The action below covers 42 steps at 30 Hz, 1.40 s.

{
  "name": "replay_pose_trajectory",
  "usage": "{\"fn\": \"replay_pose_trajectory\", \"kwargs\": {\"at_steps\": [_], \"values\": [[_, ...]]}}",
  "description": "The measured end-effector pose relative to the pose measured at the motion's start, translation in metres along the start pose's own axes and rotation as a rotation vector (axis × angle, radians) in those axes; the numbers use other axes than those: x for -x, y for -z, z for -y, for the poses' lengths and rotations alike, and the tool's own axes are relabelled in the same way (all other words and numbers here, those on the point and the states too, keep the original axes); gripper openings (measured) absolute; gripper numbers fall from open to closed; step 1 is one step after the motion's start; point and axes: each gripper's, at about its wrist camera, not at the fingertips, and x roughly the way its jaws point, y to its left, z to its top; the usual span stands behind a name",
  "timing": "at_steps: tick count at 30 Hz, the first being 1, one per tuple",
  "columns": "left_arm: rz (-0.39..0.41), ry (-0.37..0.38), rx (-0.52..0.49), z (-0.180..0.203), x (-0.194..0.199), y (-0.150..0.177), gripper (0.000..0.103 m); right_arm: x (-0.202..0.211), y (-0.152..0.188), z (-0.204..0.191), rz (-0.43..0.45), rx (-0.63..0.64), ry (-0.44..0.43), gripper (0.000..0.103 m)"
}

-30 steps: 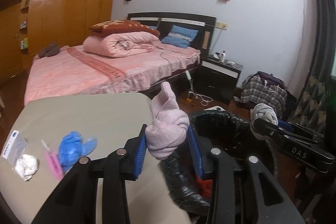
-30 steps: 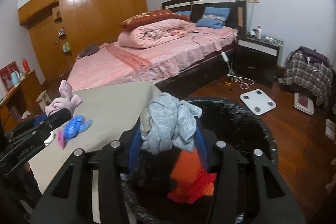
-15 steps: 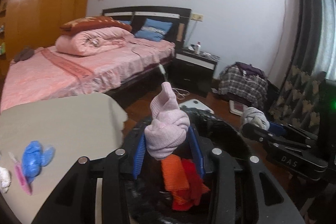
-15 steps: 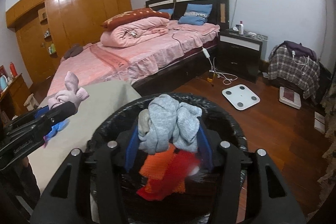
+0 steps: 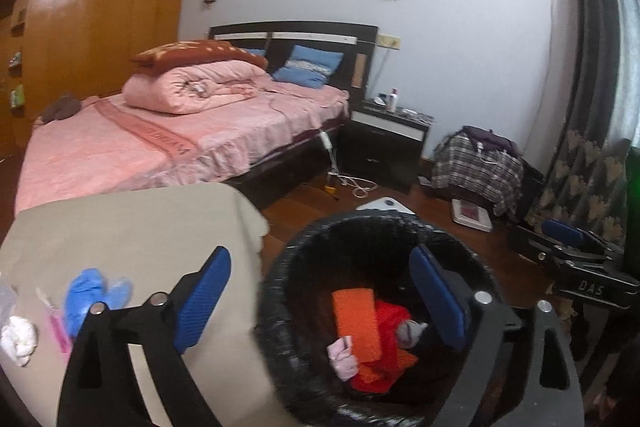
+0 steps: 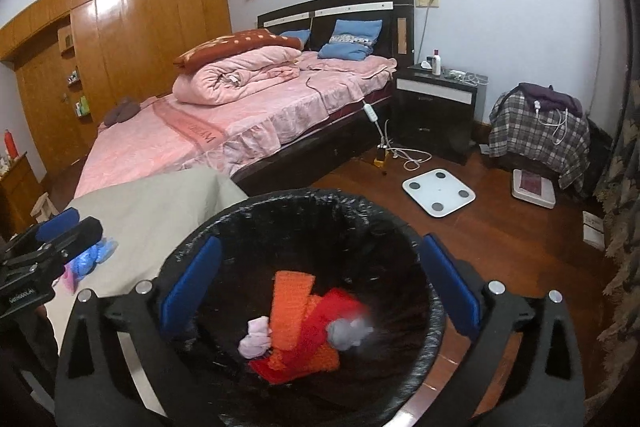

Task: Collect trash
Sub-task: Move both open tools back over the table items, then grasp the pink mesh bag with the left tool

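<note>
Both grippers' jaws just opened, pink sock & grey sock in bin

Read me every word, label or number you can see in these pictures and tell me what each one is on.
"DAS": white letters on the side of the right gripper, seen from the left wrist.
White lettering on the side of the left gripper: too blurred to read.
Woven lettering on the darker band across the pink bedspread: upside down, not readable.
Nothing else legible.
</note>
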Motion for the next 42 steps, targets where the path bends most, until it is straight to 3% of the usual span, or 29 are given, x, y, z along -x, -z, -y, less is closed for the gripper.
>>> {"fn": "replay_pose_trajectory", "kwargs": {"at_steps": [7,16,22,30,42], "values": [[0.012,-0.141,0.04,-0.048,0.034,0.017,0.096,-0.01,0.007,-0.041,-0.036,0.009,-0.074,0.097],[-0.006,-0.351,0.121,-0.126,0.071,0.05,0.096,-0.029,0.017,-0.128,-0.084,0.109,-0.216,0.097],[-0.029,-0.444,0.182,-0.172,0.077,0.067,0.096,-0.047,0.015,-0.186,-0.096,0.168,-0.293,0.097],[-0.082,-0.478,0.24,-0.208,0.059,0.082,0.088,-0.076,0.007,-0.239,-0.094,0.223,-0.335,0.097],[-0.184,-0.463,0.289,-0.223,0.013,0.096,0.075,-0.11,0.022,-0.256,-0.158,0.237,-0.321,0.097]]}}
